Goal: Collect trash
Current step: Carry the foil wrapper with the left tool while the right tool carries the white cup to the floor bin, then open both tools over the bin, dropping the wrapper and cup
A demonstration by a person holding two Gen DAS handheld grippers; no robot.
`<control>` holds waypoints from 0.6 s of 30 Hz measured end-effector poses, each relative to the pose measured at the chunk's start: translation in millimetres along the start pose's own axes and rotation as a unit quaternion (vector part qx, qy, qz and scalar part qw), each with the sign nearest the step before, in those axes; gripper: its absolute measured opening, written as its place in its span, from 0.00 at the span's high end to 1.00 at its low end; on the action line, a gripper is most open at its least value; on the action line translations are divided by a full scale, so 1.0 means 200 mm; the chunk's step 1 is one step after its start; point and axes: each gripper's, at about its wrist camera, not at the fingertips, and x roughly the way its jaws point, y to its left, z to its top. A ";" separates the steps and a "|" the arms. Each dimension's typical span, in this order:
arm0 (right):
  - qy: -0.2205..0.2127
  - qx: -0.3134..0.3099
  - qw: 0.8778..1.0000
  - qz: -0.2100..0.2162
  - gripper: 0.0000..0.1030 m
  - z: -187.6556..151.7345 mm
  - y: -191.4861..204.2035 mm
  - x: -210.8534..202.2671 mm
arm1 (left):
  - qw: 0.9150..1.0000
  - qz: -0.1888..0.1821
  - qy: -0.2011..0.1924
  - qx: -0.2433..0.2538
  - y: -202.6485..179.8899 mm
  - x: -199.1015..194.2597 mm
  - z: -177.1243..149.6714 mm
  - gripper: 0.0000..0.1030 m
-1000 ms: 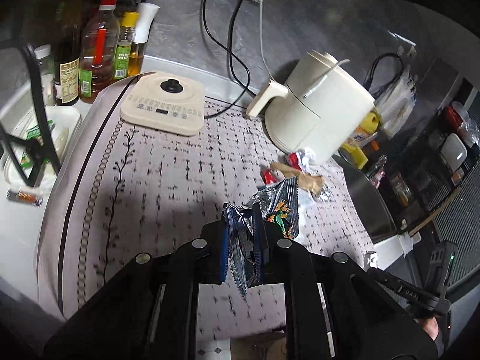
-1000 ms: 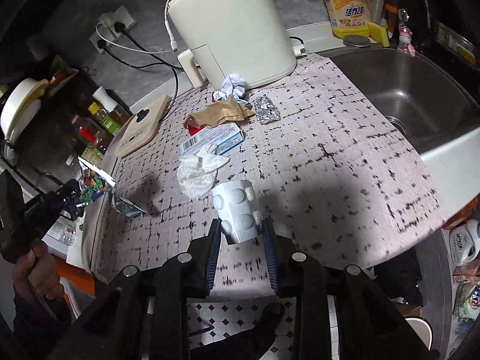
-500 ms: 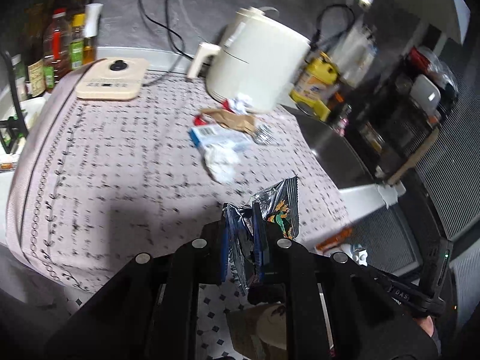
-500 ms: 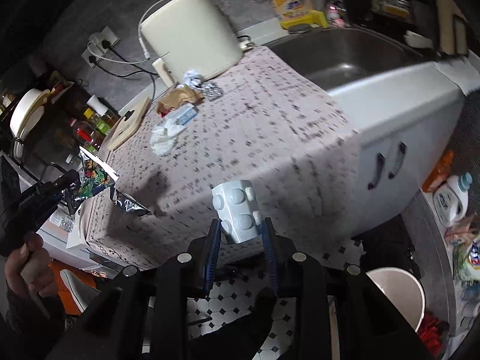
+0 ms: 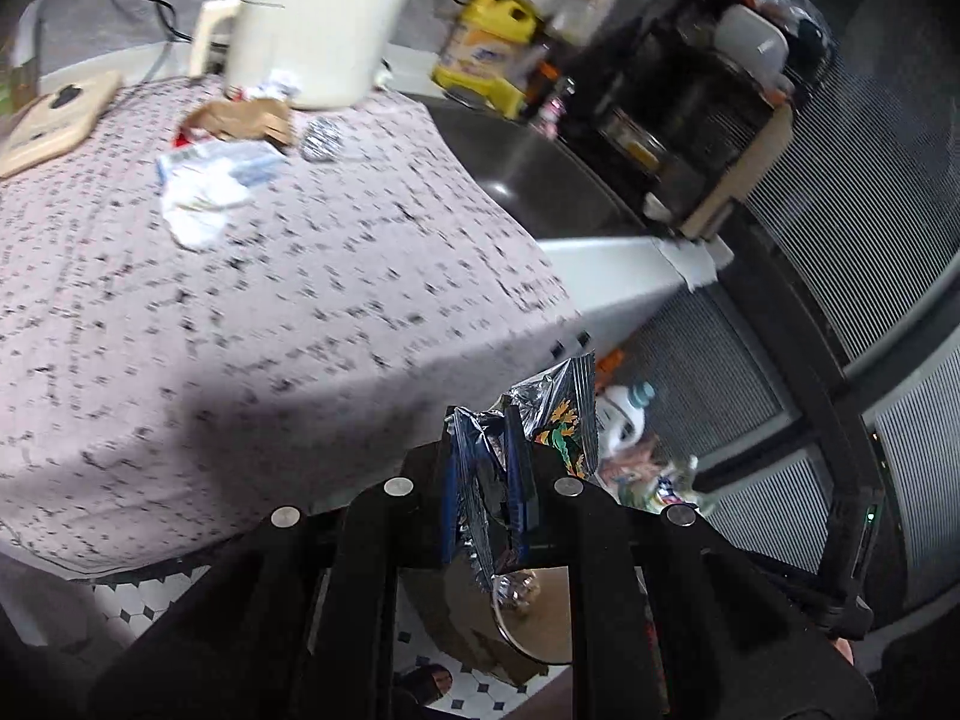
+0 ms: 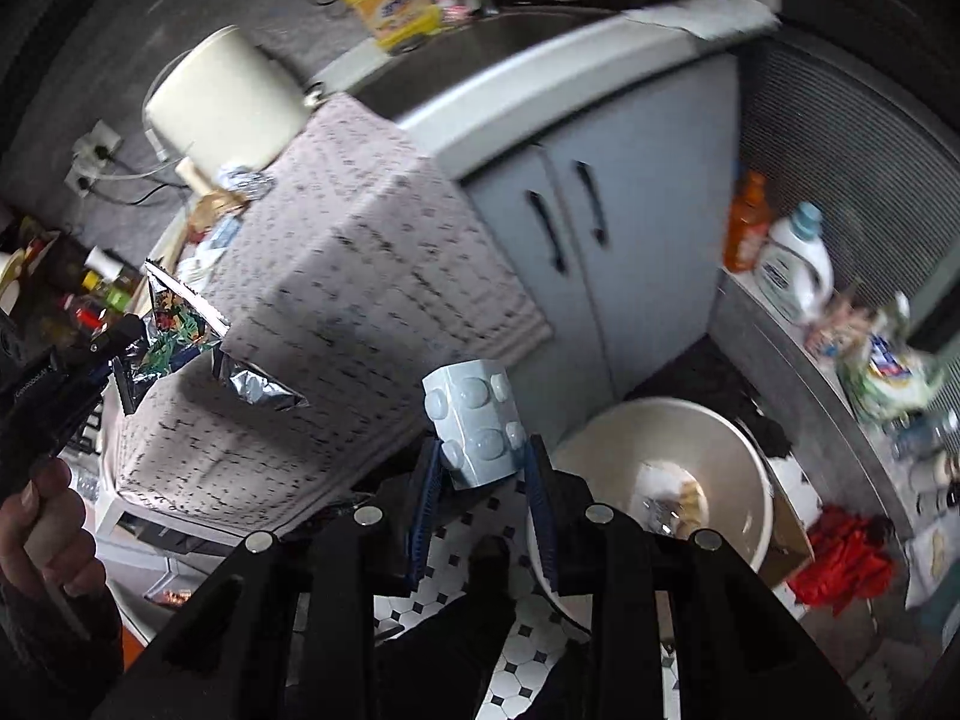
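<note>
My left gripper is shut on a crumpled foil snack wrapper, held past the table's edge above the floor; the wrapper also shows in the right wrist view. My right gripper is shut on a white bumpy cup, held over the floor just left of a white trash bin with some trash inside. The bin's rim shows under the left gripper. More trash lies on the table: a white tissue, a blue-white box, brown paper, a foil ball.
A cream appliance stands at the back of the cloth-covered table. A sink and a yellow detergent jug are to its right. A cabinet with two handles, bottles and a red bag surround the bin.
Both grippers have swung right and away from the table, down toward the floor. The trash bin has come into view under them. Each still holds its item.
</note>
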 end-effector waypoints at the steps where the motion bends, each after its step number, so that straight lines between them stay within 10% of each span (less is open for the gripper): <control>1: 0.001 0.008 1.000 -0.006 0.72 -0.02 -0.04 -0.01 | 1.000 -0.006 0.007 0.003 -0.03 0.03 -0.02 0.86; 18: -0.021 0.095 0.993 -0.063 0.54 -0.25 -0.50 -0.24 | 0.990 -0.077 0.107 0.055 -0.43 0.44 -0.34 0.86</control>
